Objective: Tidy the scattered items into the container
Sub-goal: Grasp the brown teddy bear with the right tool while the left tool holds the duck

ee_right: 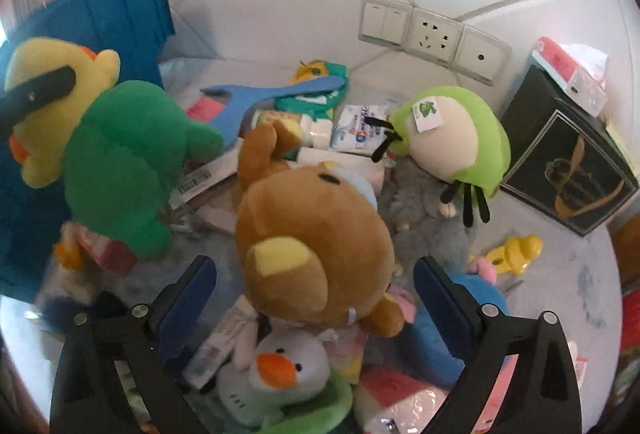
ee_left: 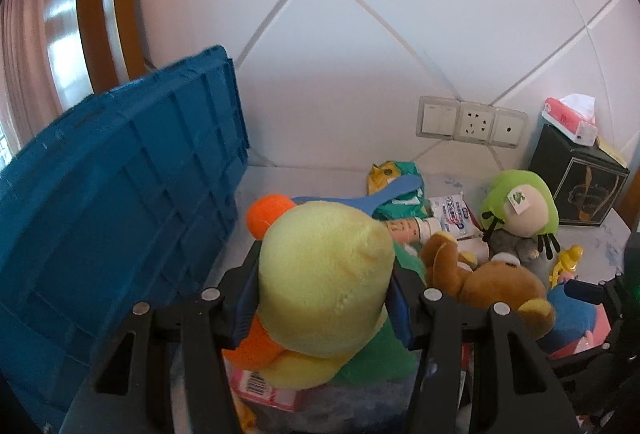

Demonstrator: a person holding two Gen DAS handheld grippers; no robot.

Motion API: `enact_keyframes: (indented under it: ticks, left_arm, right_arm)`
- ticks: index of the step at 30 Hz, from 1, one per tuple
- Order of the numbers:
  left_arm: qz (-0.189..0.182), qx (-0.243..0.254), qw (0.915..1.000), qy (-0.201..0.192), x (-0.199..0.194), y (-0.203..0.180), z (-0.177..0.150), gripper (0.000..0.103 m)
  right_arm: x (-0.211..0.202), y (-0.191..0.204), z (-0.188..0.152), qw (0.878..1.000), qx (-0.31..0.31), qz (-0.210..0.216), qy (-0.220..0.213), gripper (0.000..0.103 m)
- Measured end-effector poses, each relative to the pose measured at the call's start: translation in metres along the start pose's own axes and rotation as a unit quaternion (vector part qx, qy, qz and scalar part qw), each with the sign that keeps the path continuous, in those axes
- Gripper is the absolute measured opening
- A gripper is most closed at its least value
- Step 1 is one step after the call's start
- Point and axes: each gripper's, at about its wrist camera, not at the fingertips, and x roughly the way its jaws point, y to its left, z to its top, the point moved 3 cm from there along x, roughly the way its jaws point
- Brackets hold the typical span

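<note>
My left gripper (ee_left: 322,300) is shut on a plush duck (ee_left: 324,274) with a yellow head, orange beak and green body. It holds the duck by the head, just right of the blue crate (ee_left: 112,213). In the right wrist view the same duck (ee_right: 120,157) hangs at the left, in front of the crate (ee_right: 120,5). My right gripper (ee_right: 316,288) stands wide open over the toy pile. A brown bear plush (ee_right: 312,250) lies between its blue pads (ee_right: 192,290), which do not touch it.
Around the bear lie a green-hooded plush (ee_right: 452,137), a blue plastic scoop (ee_right: 264,93), packets, a small yellow toy (ee_right: 516,250) and a white bird plush (ee_right: 280,374). A black box (ee_right: 568,161) with a tissue pack stands at the right, under wall sockets (ee_right: 432,35).
</note>
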Motion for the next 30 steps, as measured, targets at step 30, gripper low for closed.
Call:
enact_keyframes:
  ticks: [30]
  left_arm:
    - [-0.041,0.011,0.9964,-0.073,-0.093,-0.004,0.025,0.053]
  right_arm:
    - [-0.109,-0.037,0.028,0.989,0.079,0.018,-0.121,0.08]
